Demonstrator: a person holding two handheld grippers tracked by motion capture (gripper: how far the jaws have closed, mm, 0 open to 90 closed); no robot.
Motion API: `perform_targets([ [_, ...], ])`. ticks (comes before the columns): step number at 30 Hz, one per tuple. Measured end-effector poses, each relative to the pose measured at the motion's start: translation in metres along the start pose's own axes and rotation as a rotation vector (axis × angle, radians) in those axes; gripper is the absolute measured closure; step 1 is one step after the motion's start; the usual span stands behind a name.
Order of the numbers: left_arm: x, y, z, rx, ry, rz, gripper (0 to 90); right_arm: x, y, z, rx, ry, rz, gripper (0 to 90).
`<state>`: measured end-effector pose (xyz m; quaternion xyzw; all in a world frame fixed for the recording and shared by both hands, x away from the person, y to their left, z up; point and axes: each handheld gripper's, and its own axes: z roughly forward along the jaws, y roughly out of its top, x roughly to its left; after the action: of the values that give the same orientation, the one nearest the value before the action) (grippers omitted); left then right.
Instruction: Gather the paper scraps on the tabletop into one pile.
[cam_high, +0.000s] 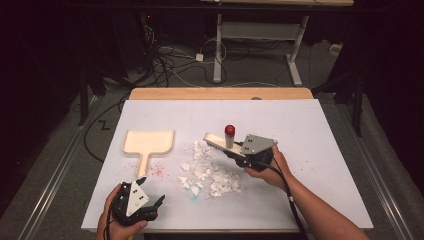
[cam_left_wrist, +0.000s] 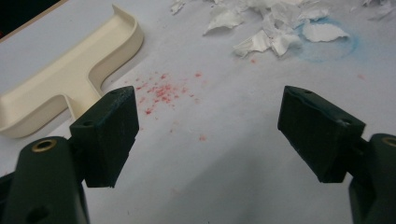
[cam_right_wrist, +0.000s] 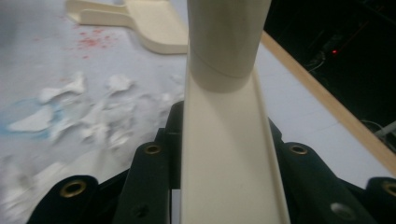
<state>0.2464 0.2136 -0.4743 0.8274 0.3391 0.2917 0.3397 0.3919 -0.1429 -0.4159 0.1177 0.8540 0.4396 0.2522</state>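
Table (cam_high: 310, 150): wooden top covered by a white sheet, far wooden edge showing. Dustpan (cam_high: 148, 142): cream plastic, lying flat on the left half of the sheet, handle pointing toward the person; also seen in the left gripper view at upper left (cam_left_wrist: 56, 88) and in the right gripper view at the top (cam_right_wrist: 154, 23). Paper scraps (cam_high: 207, 172): torn white pieces scattered in a loose heap at the middle of the sheet, just right of the dustpan handle; some lie over a faint blue ring stain (cam_left_wrist: 327, 42). Red specks (cam_left_wrist: 161, 91): a small spatter on the sheet between dustpan handle and scraps. Brush (cam_high: 220, 142): cream hand brush with a short upright post capped in red, held above the far edge of the heap, its bristle end toward the dustpan. Right gripper (cam_high: 240, 152): in the person's right hand, jaws clamped on the brush handle, which runs up the middle of the right gripper view (cam_right_wrist: 229, 154). Left gripper (cam_high: 150, 192): in the left hand near the front edge of the table, short of the dustpan handle, jaws spread wide with nothing between them (cam_left_wrist: 208, 135), bare sheet underneath.
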Motion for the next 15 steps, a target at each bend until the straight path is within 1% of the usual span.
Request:
perform_targets([
  [2,0.0,0.0,0.0,0.0,-0.001,0.0,19.7,-0.009,0.004,0.012,0.015,-0.003,0.018,67.7],
  [3,0.0,0.0,0.0,0.0,-0.003,-0.002,19.7,-0.016,0.007,0.025,0.027,-0.013,0.021,67.7],
  [4,0.001,-0.001,0.0,0.0,-0.001,-0.007,19.7,-0.019,0.008,0.033,0.037,-0.015,0.011,67.6],
  [5,0.001,-0.001,0.0,0.0,-0.001,-0.007,19.7,-0.019,0.008,0.033,0.037,-0.015,0.011,67.6],
  [6,0.001,-0.001,-0.001,0.0,-0.002,-0.009,19.7,-0.024,0.01,0.05,0.044,0.002,0.023,67.7],
  [7,0.001,-0.001,-0.001,-0.001,-0.002,-0.012,19.7,-0.026,0.011,0.058,0.051,0.005,0.021,67.7],
  [9,0.0,-0.001,-0.002,-0.002,-0.001,-0.012,19.7,-0.026,0.013,0.074,0.059,-0.007,0.004,67.7],
  [10,0.0,-0.002,-0.002,-0.004,-0.002,-0.015,19.7,-0.026,0.013,0.074,0.059,-0.007,0.004,67.7],
  [11,0.0,-0.002,-0.002,-0.003,-0.003,-0.016,19.7,-0.027,0.014,0.089,0.076,-0.003,0.004,67.6],
  [12,0.0,-0.003,-0.003,0.002,-0.007,-0.015,19.7,-0.028,0.013,0.095,0.069,0.013,0.026,67.6],
  [13,0.0,-0.003,-0.003,0.002,-0.007,-0.015,19.7,-0.028,0.013,0.095,0.069,0.013,0.026,67.6],
  [14,0.0,-0.003,-0.003,0.004,-0.009,-0.016,19.7,-0.029,0.013,0.1,0.065,0.037,0.037,67.6],
  [15,0.0,-0.003,-0.003,0.004,-0.01,-0.017,19.8,-0.026,0.014,0.108,0.073,0.045,0.024,67.6],
])
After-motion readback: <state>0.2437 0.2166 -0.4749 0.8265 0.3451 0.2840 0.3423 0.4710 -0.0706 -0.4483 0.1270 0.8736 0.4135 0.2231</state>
